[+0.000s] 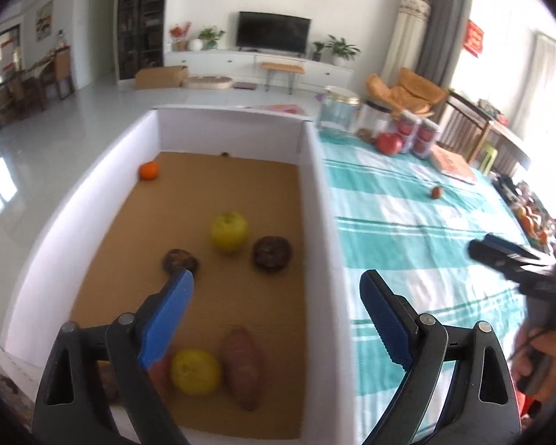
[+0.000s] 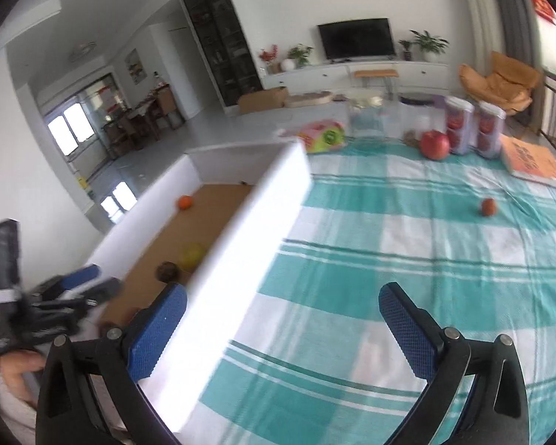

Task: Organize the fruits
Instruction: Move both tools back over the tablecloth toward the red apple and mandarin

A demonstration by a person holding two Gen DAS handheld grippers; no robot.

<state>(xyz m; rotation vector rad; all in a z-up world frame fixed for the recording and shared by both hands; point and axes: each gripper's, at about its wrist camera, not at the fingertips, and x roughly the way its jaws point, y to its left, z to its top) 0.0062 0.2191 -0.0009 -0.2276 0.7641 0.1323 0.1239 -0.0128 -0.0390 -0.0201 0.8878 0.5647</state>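
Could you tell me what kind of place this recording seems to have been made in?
Most likely a home living room. A television stands on a long white cabinet with potted plants beside it, an orange lounge chair sits by the curtains, and the work surface is a table under a teal checked cloth.

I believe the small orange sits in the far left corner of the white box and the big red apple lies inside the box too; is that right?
Only partly. The small orange does sit in the far left corner of the white box, but the big red apple is outside it, on the checked tablecloth beside the jars, as the right wrist view shows.
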